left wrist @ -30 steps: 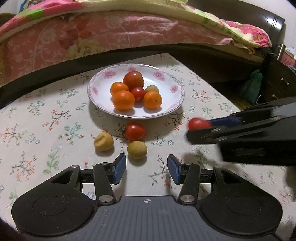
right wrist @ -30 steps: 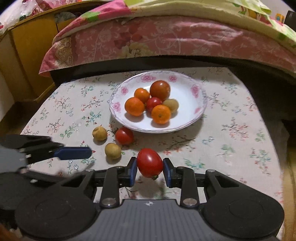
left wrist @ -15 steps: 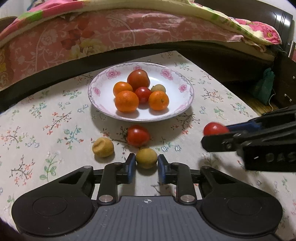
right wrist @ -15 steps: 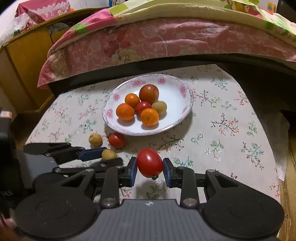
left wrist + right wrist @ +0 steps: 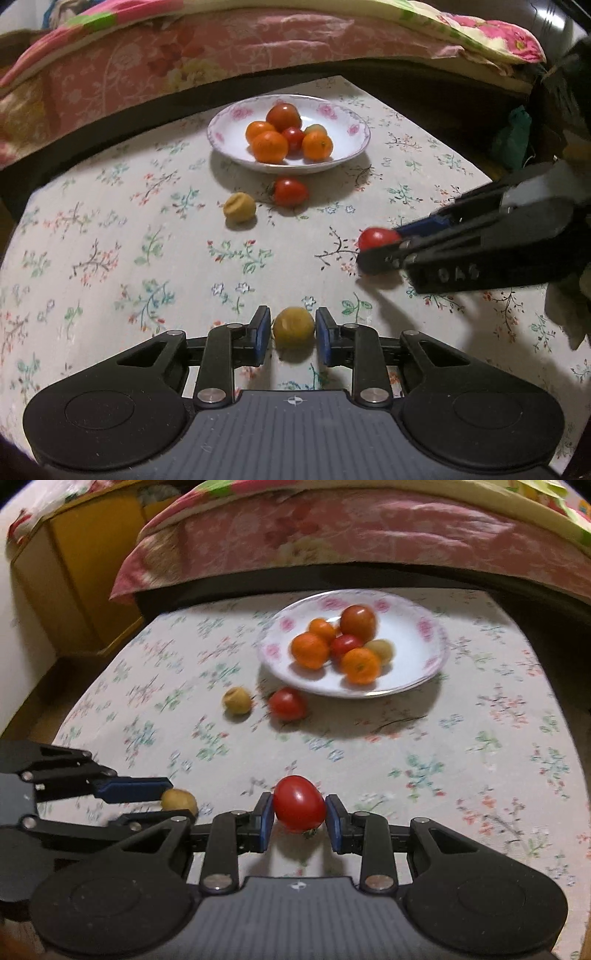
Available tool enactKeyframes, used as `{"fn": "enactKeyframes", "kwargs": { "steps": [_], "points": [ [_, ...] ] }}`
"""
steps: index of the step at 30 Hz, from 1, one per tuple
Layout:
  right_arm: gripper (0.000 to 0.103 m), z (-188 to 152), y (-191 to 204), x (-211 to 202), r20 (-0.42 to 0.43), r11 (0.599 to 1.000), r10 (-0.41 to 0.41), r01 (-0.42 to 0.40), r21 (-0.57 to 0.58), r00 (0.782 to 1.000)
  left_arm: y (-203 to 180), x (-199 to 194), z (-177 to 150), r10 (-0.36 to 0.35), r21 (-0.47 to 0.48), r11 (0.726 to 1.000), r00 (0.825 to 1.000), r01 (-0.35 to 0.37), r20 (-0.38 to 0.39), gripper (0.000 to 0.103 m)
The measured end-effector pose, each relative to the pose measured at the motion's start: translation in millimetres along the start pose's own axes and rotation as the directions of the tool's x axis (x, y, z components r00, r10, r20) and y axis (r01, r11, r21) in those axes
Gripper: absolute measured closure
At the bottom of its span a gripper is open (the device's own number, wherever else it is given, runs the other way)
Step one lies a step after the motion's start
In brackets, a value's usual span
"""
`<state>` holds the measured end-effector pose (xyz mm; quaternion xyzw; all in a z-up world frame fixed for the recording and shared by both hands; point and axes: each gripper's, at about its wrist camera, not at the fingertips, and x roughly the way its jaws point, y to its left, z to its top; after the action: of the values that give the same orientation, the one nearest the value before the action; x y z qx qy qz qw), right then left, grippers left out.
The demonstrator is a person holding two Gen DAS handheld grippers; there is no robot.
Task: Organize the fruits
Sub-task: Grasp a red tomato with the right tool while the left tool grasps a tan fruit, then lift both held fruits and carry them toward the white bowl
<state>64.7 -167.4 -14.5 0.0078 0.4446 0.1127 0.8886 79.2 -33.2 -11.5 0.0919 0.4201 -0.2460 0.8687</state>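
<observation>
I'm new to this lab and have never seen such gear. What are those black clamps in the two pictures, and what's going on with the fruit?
A person holds a two-finger gripper in each hand, each carrying a camera that looks along its fingers. The left gripper is shut on a yellowish fruit. The right gripper is shut on a red tomato. On the flowered tablecloth stands a plate with oranges and tomatoes; another tomato and another yellowish fruit lie loose before it.
</observation>
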Motion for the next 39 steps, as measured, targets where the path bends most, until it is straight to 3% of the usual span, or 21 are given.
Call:
{"fn": "enactKeyframes", "kwargs": {
  "steps": [12,24,28,32,39],
  "points": [
    [0.072,-5,10,7,0.005,0.998,-0.012,0.012,-0.061,1.000,-3,-3,-17,0.003,0.025,1.000,1.000,-0.003,0.003,0.062],
    [0.072,-5,7,5,0.001,0.999,-0.007,0.007,-0.048,1.000,-9,-4,-23,0.032,0.027,0.999,0.999,-0.032,0.004,0.055],
    [0.072,-5,7,5,-0.003,0.999,-0.009,0.009,-0.049,1.000,-9,-4,-22,0.029,0.026,0.999,1.000,-0.029,-0.007,0.057],
    [0.073,-4,12,5,-0.010,0.997,-0.024,0.023,-0.072,1.000,-5,-5,-20,0.029,0.014,0.999,1.000,-0.028,-0.009,0.071],
    [0.074,-1,17,2,-0.008,0.997,-0.010,0.010,-0.076,1.000,-7,-7,-15,0.021,0.013,1.000,1.000,-0.021,0.001,0.071]
  ]
}}
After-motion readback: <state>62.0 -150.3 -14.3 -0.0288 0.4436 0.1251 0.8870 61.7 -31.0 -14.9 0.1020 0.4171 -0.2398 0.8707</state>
